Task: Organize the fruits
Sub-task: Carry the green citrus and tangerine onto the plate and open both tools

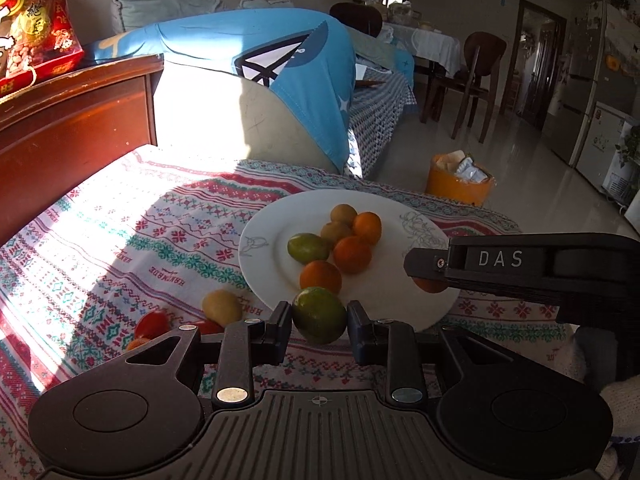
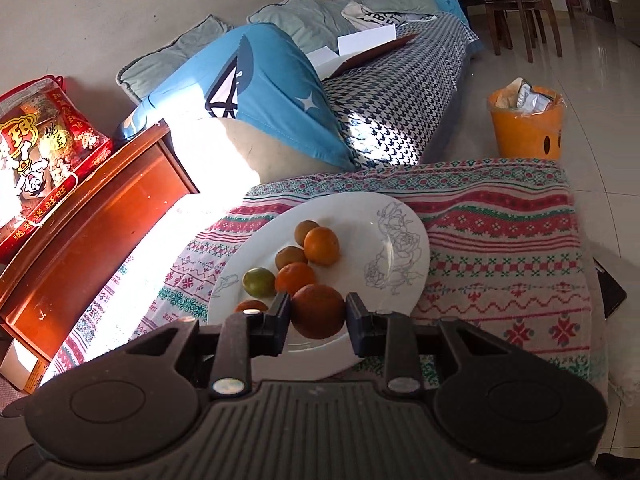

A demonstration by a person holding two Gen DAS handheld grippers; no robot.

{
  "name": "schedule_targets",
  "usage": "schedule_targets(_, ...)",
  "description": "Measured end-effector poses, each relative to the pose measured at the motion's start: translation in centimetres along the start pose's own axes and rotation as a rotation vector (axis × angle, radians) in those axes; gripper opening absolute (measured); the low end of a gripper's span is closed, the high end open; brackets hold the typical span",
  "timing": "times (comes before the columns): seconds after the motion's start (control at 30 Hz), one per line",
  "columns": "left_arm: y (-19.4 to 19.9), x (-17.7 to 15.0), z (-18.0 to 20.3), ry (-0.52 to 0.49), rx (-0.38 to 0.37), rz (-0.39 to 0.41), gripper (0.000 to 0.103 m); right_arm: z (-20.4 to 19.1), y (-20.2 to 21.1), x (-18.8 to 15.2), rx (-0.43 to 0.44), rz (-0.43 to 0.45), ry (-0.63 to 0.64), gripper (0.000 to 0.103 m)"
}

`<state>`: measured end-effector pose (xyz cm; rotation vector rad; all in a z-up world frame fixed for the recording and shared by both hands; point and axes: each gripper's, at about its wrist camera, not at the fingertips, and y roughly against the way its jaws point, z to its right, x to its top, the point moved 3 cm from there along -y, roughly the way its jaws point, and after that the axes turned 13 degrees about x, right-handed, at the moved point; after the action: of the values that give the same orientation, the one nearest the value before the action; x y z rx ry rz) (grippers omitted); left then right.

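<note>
The left gripper (image 1: 319, 314) is closed about a round green fruit tinged with orange (image 1: 319, 314), its two black fingers pressed to either side, at the near rim of a white china plate with a grey line-drawn flower (image 1: 416, 288). The right gripper (image 2: 318, 314) clamps a large dull-orange fruit (image 2: 318, 311) the same way, fingers tight on its flanks, over the near part of that plate; from the left wrist view its black arm marked DAS reaches in from the right with the orange just showing beneath.

On the plate lie three bright orange mandarins (image 1: 352, 254), two small brownish-yellow fruits (image 1: 343, 214) and a green lime-like fruit (image 1: 308, 247), bunched near the middle and touching one another. Off the plate, to the left on the red, green and white patterned cloth (image 1: 160, 236), sit a yellowish oval fruit (image 1: 222, 306) and, just beside it, red tomato-like pieces (image 1: 152, 325) half hidden by the gripper body.

Beyond the cloth stand a reddish wooden cabinet (image 1: 76, 124) with a red snack bag (image 1: 36, 28) on top, a blue cushion cover (image 1: 256, 52) and an orange waste bin (image 1: 458, 186) on the tiled floor.
</note>
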<state>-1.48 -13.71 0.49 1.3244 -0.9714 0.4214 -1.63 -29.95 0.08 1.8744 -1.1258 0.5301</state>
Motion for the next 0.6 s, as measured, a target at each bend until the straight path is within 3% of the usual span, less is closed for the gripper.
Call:
schedule_targets(0.37, -1.6, 0.7, 1.7, -0.013, -0.048, -0.003, 0.029, 1.5, -0.2, 0.3, -0.033, 0.031, -0.060, 0.033)
schedule_targets(0.6, -0.3, 1.6, 1.3, -0.010, -0.042, 0.023, 0.038, 1.4, 0.4, 0.5, -0.041, 0.048, -0.068, 0.033)
